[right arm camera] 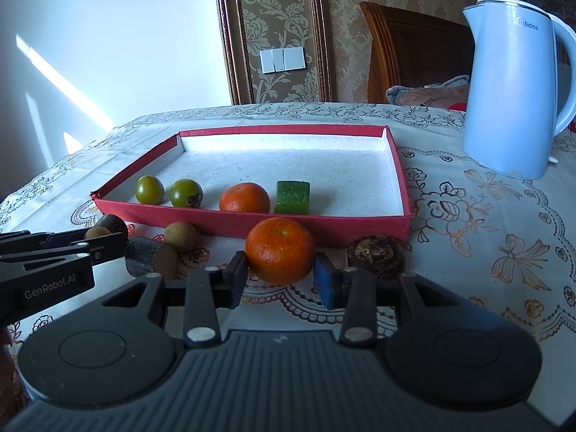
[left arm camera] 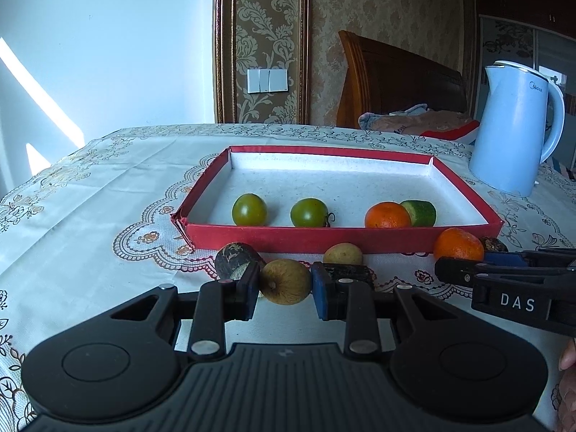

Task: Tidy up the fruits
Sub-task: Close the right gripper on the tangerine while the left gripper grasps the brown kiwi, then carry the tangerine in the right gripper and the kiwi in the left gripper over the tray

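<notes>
A red-walled tray [left arm camera: 309,238] [right arm camera: 252,221] holds two green tomatoes [left arm camera: 249,209] [left arm camera: 309,212], an orange [left arm camera: 387,215] [right arm camera: 244,197] and a green block [left arm camera: 419,212] [right arm camera: 292,197]. My left gripper [left arm camera: 286,286] is shut on a tan round fruit [left arm camera: 286,281] in front of the tray. My right gripper [right arm camera: 280,280] is open around a second orange [right arm camera: 280,250] [left arm camera: 458,244] on the cloth, its pads close to the sides. It also shows in the left wrist view [left arm camera: 504,273].
In front of the tray lie a dark round fruit [left arm camera: 235,260], a pale small fruit [left arm camera: 342,253] [right arm camera: 180,237], a dark cylinder [right arm camera: 151,260] and a brown dried piece [right arm camera: 378,253]. A white kettle [left arm camera: 514,129] [right arm camera: 514,82] stands back right on the patterned tablecloth [left arm camera: 90,216].
</notes>
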